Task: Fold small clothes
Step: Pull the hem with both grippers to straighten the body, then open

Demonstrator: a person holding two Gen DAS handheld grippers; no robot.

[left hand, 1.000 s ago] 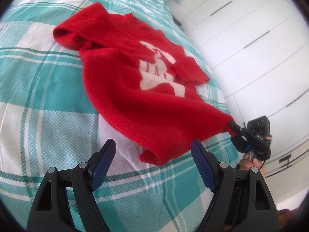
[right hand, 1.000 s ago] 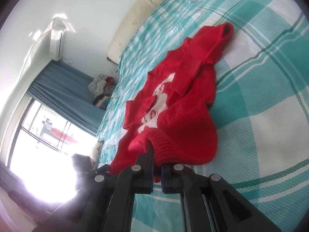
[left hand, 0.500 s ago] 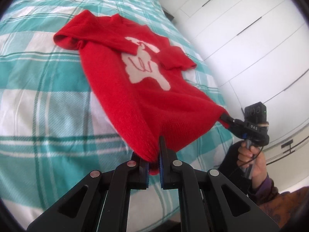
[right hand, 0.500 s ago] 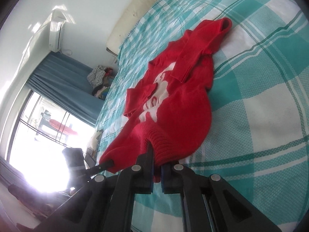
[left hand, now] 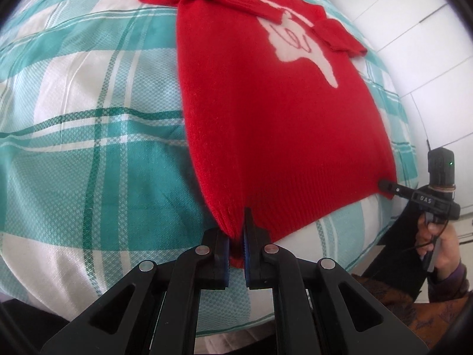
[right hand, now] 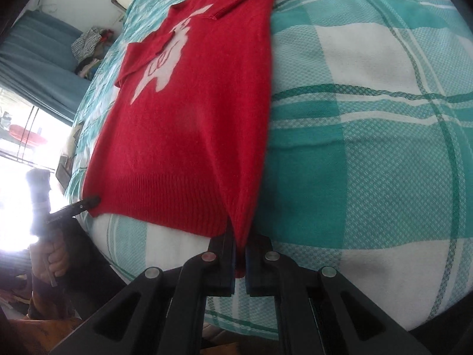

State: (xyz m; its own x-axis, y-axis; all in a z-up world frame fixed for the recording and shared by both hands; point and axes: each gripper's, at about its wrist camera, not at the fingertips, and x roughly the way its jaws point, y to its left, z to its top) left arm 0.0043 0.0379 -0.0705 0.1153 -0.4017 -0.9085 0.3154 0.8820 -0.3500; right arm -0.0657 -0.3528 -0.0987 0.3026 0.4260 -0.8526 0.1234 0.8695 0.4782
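I have the left gripper (left hand: 235,244) and right gripper (right hand: 240,254) both clamped on the red sweater's (left hand: 275,112) hem corners, over the checked bedspread (left hand: 88,148)

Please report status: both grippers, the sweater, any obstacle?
Left gripper, right gripper shut on hem corners. Sweater flat on bed. Nothing in the way.

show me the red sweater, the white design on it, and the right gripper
red sweater (left hand: 275,136): left wrist view, body below the design.
white design (left hand: 298,41): left wrist view, its middle.
right gripper (right hand: 241,251): right wrist view, between its fingers.
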